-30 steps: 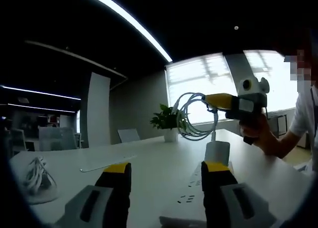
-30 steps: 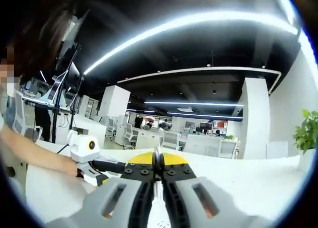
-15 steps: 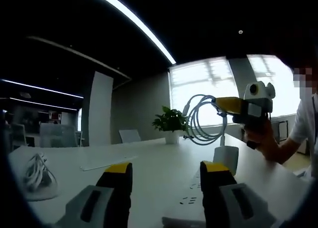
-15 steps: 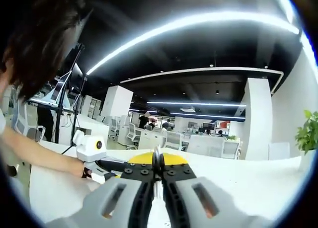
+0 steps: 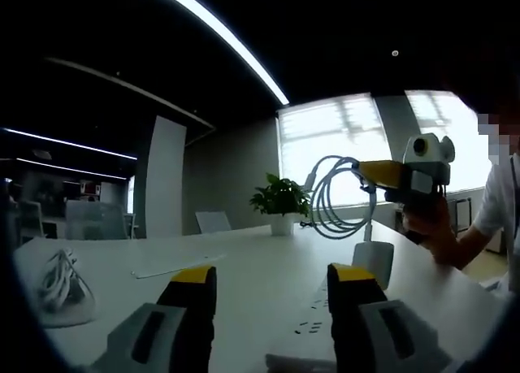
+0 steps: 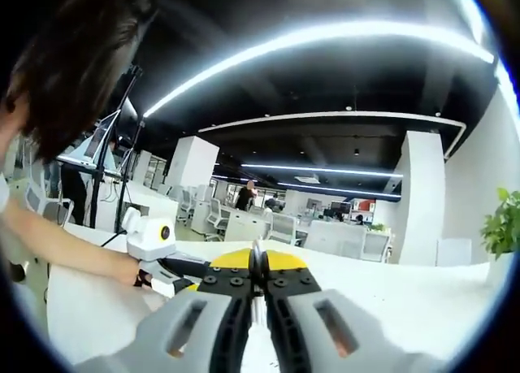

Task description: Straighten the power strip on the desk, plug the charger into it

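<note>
White desk [image 5: 244, 284] runs across the left gripper view, and one white power strip [image 5: 313, 328] lies on it at the near right, partly behind the right jaw. The left gripper [image 5: 270, 285] hovers low over the desk, released, its two yellow-tipped jaws standing well apart with nothing between them. To the right and farther off, the right gripper [image 5: 367, 171], held in a person's hand [image 5: 426, 227], carries one charger [image 5: 372, 261] above the far end of the strip. That gripper is clenched on the cable [image 5: 333, 198], whose coiled loop hangs to the left of the jaws, while the white charger block dangles below, just over the strip. In the right gripper view the jaws of the right gripper [image 6: 258, 267] are pressed together on a thin white piece of cable.

The plugging step looks to be in hand. The strip appears to lie roughly straight. The next move likely calls for lowering the block and lining its prongs with a socket, while the free gripper steadies the strip.

One bundle of white cord [image 5: 58, 285] rests at the far left of the desk, and one potted plant [image 5: 280, 202] stands at the far edge.
</note>
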Action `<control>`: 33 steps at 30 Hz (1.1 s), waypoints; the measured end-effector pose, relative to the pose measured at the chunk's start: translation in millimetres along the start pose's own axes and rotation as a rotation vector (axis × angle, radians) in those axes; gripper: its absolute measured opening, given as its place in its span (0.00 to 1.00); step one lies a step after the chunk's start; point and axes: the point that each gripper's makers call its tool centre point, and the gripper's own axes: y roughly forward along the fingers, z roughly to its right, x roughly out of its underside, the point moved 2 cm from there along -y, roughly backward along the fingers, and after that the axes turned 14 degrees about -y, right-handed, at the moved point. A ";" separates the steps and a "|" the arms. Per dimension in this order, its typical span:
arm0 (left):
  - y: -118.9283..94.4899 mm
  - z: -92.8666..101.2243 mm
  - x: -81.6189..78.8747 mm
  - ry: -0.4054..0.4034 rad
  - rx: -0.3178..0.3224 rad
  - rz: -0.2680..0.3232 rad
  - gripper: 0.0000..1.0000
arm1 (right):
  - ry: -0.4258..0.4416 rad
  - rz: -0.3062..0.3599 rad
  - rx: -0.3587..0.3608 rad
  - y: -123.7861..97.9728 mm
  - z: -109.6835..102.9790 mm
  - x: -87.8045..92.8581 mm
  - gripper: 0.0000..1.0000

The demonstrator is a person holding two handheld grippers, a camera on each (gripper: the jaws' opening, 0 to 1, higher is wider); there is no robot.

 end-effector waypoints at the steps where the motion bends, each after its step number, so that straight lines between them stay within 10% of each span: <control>1: -0.1 -0.3 0.4 0.001 -0.002 -0.002 0.57 | -0.005 0.000 0.000 0.1 0.9 0.2 0.04; 33: -0.7 -3.8 0.0 0.009 -0.011 -0.003 0.58 | -0.150 -0.018 0.044 -2.0 21.3 1.5 0.04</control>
